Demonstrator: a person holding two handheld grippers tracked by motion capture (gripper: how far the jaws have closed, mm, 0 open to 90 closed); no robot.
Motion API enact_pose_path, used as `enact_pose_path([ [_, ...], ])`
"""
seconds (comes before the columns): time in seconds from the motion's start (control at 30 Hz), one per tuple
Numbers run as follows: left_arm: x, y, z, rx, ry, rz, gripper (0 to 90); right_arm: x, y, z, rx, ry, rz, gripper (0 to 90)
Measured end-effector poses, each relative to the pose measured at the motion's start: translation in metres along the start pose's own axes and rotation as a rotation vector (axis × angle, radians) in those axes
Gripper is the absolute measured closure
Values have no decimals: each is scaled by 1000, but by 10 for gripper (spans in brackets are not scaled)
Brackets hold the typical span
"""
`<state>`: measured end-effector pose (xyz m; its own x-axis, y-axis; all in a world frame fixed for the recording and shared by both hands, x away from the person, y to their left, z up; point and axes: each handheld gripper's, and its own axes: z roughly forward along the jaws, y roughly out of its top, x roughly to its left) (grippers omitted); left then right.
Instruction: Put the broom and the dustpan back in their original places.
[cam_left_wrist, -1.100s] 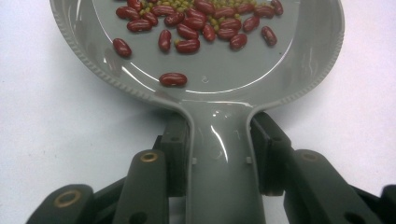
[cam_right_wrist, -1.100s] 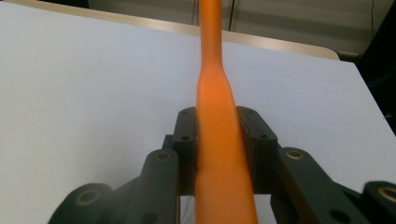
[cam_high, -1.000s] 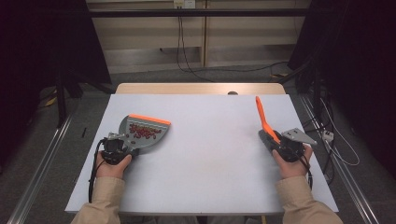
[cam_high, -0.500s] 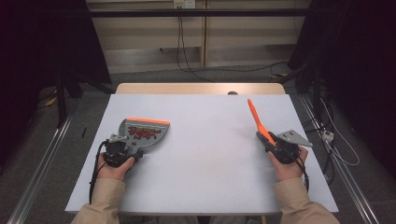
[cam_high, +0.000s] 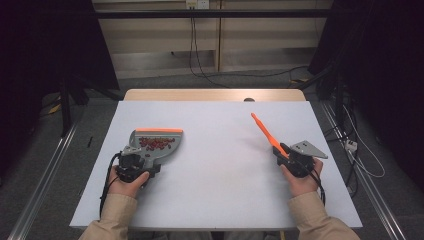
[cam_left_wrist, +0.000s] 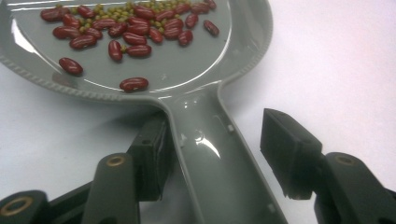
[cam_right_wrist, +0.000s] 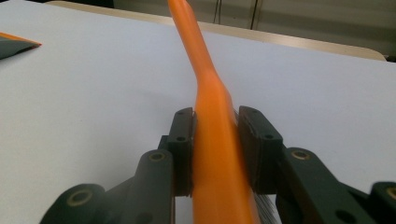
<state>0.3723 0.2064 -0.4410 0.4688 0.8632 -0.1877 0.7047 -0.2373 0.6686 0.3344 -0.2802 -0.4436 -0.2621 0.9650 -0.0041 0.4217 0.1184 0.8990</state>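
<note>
The dustpan (cam_left_wrist: 154, 56), already loaded with beans (cam_left_wrist: 135, 28), is flanked by the spread left gripper (cam_left_wrist: 215, 154), while the orange brush (cam_right_wrist: 210, 140) is clamped in the right gripper (cam_right_wrist: 215, 149); emptying seems left.

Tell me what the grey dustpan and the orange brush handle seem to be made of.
Grey dustpan: probably glossy moulded plastic, judging by its bright highlights and beaded rim. Orange brush handle: likely smooth plastic with an even colour and soft sheen, though blur leaves this less certain.

No words, numbers or signs to read anywhere, not on any thing and not on any wall.
</note>
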Motion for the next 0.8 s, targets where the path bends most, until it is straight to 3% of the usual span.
enact_pose_path([
  [0.1, -1, 0, -1, -10, -1, -2, 374, 1, -1, -1, 2, 14, 9, 659],
  [0.17, 0, 0, -3, -20, -5, 1, 315, 3, -1, -2, -7, 56, 29, 639],
  [0.33, -1, -2, -9, -62, -12, 34, 196, 11, 2, -7, -26, 123, 27, 478],
  [0.4, -1, -2, -10, -75, -23, 40, 161, 12, 2, -8, -21, 126, 17, 411],
  [0.5, -2, -2, -12, -110, -35, 74, 146, 11, 2, -11, -17, 137, 20, 345],
  [0.63, -2, -2, -17, -156, -55, 90, 118, 9, 2, -14, -18, 151, 23, 280],
  [0.8, -3, -4, -22, -207, -106, 114, 105, 9, 0, -18, -12, 185, 18, 220],
])
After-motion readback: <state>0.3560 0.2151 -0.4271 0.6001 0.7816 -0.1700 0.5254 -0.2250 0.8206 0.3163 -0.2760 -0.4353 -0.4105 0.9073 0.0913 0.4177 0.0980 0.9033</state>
